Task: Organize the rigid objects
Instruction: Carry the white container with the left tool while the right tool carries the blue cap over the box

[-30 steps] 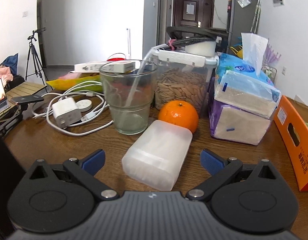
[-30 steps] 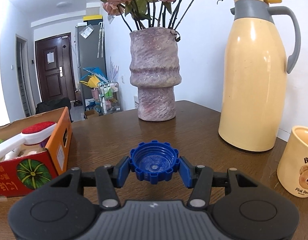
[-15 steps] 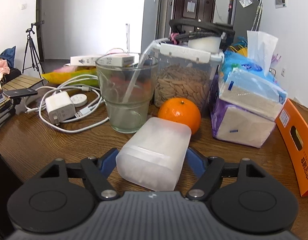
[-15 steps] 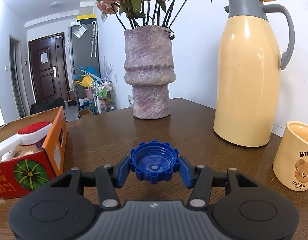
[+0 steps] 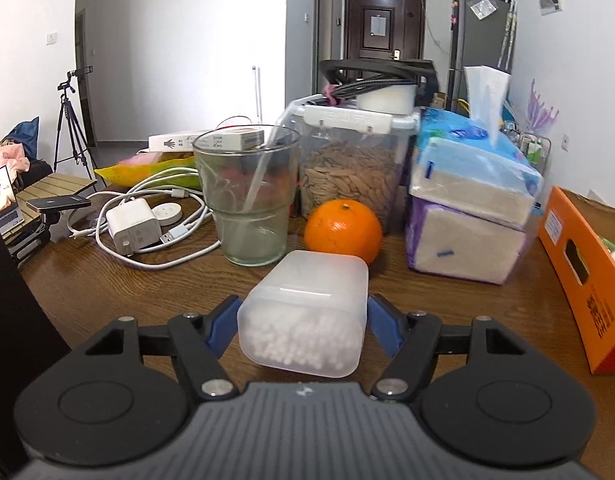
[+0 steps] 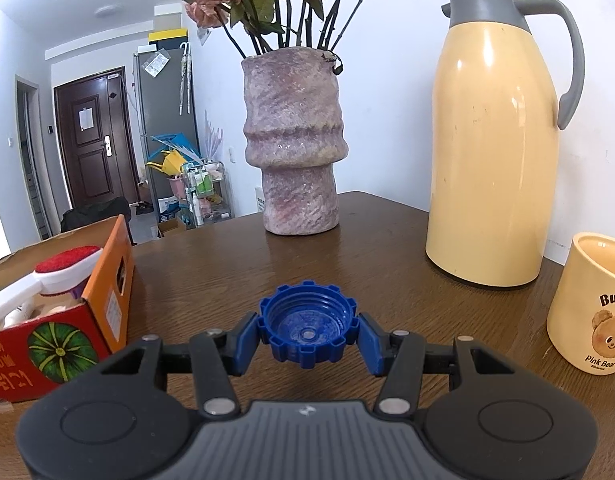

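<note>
A translucent plastic box point(image 5: 311, 280) full of white cotton swabs lies on the wooden table point(image 5: 107, 280), lengthwise between the fingers of my left gripper point(image 5: 303, 316). The jaws are closing and both blue pads point(image 5: 223, 324) touch the box's sides. My right gripper point(image 6: 307, 332) is shut on a blue toothed bottle cap point(image 6: 307, 320), held hollow side up just above the table. An orange cardboard box point(image 6: 107, 280) holding a red-headed brush point(image 6: 63, 268) stands to the left of the cap. The same orange box point(image 5: 579, 264) is at the right edge of the left wrist view.
Beyond the swab box stand a glass point(image 5: 247, 196), an orange point(image 5: 341, 230), a clear bin of seeds point(image 5: 351, 172), tissue packs point(image 5: 471, 208) and a white charger with cables point(image 5: 133, 228). Ahead of the right gripper are a stone vase point(image 6: 295, 148), a cream thermos point(image 6: 495, 140) and a bear mug point(image 6: 591, 304).
My left gripper has moved forward around the swab box and its jaws have closed from wide open onto the box's sides. The right gripper still holds the blue cap in place.
</note>
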The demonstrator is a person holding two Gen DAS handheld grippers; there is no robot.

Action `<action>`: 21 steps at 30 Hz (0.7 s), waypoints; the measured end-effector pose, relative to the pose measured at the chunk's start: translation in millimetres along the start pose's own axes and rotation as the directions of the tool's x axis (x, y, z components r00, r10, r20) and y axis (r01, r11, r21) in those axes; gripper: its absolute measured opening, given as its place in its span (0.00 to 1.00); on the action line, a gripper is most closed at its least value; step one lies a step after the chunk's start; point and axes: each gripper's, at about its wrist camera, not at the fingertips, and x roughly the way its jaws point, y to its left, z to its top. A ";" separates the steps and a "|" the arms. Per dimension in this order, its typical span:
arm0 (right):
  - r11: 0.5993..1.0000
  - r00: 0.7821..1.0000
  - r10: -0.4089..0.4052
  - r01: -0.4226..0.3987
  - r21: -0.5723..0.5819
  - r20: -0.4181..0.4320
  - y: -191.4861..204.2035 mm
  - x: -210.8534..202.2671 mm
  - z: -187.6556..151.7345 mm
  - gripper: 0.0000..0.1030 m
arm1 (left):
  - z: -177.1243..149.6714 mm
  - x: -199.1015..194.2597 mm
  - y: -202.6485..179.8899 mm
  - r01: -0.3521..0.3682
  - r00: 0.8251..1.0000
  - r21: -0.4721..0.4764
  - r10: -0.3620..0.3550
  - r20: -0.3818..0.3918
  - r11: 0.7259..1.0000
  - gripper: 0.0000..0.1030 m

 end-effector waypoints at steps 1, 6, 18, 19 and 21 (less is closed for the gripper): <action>1.000 1.000 0.002 -0.002 0.002 0.000 -0.5 -0.1 -0.2 0.50 | -1.3 -2.7 -1.1 0.004 1.000 0.000 -0.004 0.000 1.000 0.68; 1.000 1.000 0.014 -0.013 0.010 -0.002 -0.9 -0.3 -0.7 0.50 | -10.4 -10.1 -9.8 0.019 0.999 0.015 -0.018 -0.030 1.000 0.68; 1.000 1.000 0.023 -0.023 -0.001 -0.006 3.1 -1.6 -1.9 0.50 | -13.5 14.2 -12.8 0.011 0.996 0.035 -0.008 -0.086 0.999 0.66; 1.000 1.000 0.022 -0.022 -0.002 -0.005 3.0 -1.5 -1.6 0.50 | -13.0 13.8 -12.4 0.014 0.996 0.032 -0.012 -0.086 0.999 0.65; 1.000 1.000 0.019 -0.019 -0.001 0.000 2.9 -2.6 -1.9 0.50 | -12.6 10.9 -12.2 0.018 0.997 0.033 -0.016 -0.075 0.999 0.65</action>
